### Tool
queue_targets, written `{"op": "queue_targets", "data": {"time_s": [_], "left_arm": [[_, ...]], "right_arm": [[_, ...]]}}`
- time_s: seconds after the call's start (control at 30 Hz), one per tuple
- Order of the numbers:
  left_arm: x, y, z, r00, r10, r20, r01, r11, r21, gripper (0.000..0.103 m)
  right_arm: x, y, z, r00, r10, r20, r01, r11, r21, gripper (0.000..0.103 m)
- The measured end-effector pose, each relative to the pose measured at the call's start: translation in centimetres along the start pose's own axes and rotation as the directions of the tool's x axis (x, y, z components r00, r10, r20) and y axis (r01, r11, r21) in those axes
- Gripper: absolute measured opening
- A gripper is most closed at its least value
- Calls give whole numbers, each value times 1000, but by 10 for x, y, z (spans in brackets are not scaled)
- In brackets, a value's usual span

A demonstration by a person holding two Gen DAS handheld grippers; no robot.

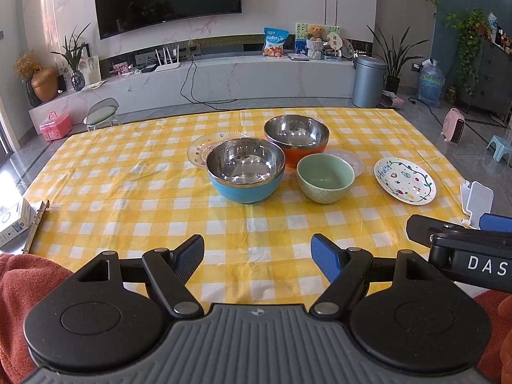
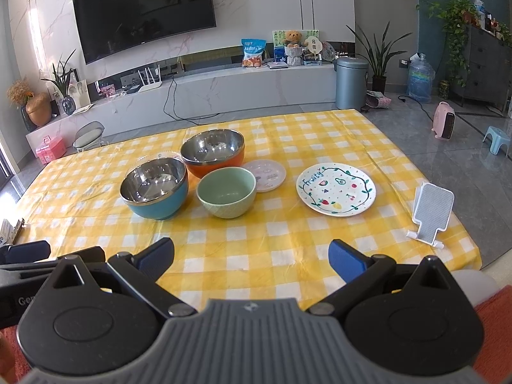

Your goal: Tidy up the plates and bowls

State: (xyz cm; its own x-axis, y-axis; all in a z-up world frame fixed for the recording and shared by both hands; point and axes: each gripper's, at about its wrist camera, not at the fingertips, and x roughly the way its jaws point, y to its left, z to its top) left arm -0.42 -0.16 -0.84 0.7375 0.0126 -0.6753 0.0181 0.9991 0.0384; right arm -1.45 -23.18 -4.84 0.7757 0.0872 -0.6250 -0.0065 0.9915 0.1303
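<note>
While both our grippers hang wide and empty at frame bottom, left gripper [image 1: 257, 257] faces the blue bowl [image 1: 245, 175] at centre, right gripper [image 2: 251, 260] sits nearer the fruit plate [image 2: 336, 189] at centre-right.

Blue bowl [image 2: 155, 192], orange bowl [image 2: 213, 155], green bowl [image 2: 226, 196], fruit-painted plate [image 2: 336, 189], all upright

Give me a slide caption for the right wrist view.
Open right gripper faces a blue bowl, orange bowl, green bowl and fruit-pattern plate on a yellow checked tablecloth.
</note>
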Motion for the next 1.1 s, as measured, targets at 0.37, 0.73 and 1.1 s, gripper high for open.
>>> {"op": "queue_targets", "data": {"time_s": [0.37, 0.73, 1.1], "left_arm": [[0, 0, 0, 1000, 1, -2, -1, 1000, 0, 89], [0, -1, -1, 1000, -3, 1, 3, 1000, 4, 89], [7, 17, 17, 998, -38, 50, 41, 997, -64, 82]], "right_arm": [[5, 4, -6, 1000, 3, -9, -3, 1000, -2, 100], [6, 2, -3, 1000, 1, -15, -1, 1000, -12, 100], [9, 4, 7, 999, 28, 46, -28, 1000, -10, 100]]}}
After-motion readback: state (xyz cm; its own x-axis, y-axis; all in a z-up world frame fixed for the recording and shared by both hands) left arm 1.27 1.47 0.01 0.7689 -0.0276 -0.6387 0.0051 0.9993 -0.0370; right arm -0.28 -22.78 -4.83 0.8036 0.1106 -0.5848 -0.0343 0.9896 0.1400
